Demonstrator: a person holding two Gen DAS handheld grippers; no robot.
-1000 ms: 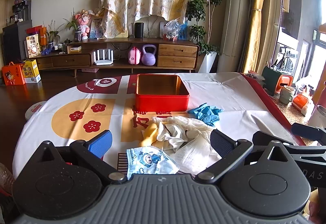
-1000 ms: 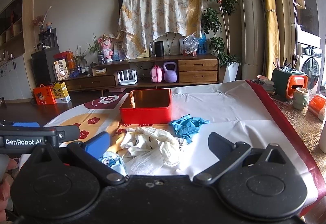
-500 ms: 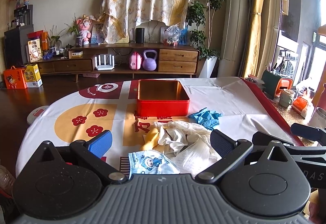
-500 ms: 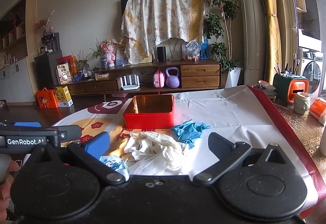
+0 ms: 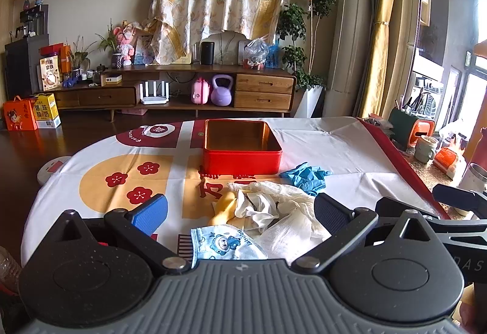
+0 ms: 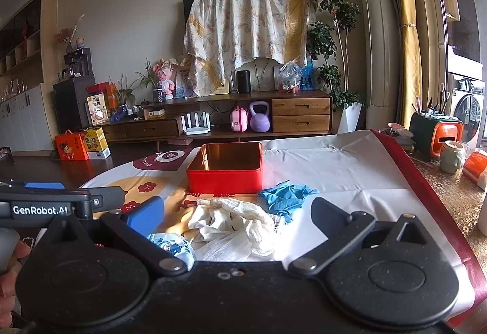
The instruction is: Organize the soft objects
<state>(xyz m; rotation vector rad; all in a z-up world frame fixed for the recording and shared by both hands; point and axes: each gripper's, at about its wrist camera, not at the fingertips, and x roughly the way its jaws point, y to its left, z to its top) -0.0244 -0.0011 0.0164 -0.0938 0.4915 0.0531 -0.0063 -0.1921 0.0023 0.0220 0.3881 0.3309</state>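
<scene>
An open red tin box stands empty on the table. In front of it lie a crumpled blue glove, a heap of white cloth and a child's face mask with a cartoon print. My left gripper is open and empty, above the near edge of the pile. My right gripper is open and empty, beside the left one, with the cloth between its fingers in view.
The table wears a white cloth with red and yellow prints. A counter at right holds a mug and an orange holder. A TV cabinet stands across the room.
Both grippers have tilted slightly so the table scene sits lower in view. Nothing on the table has moved and both stay open.
</scene>
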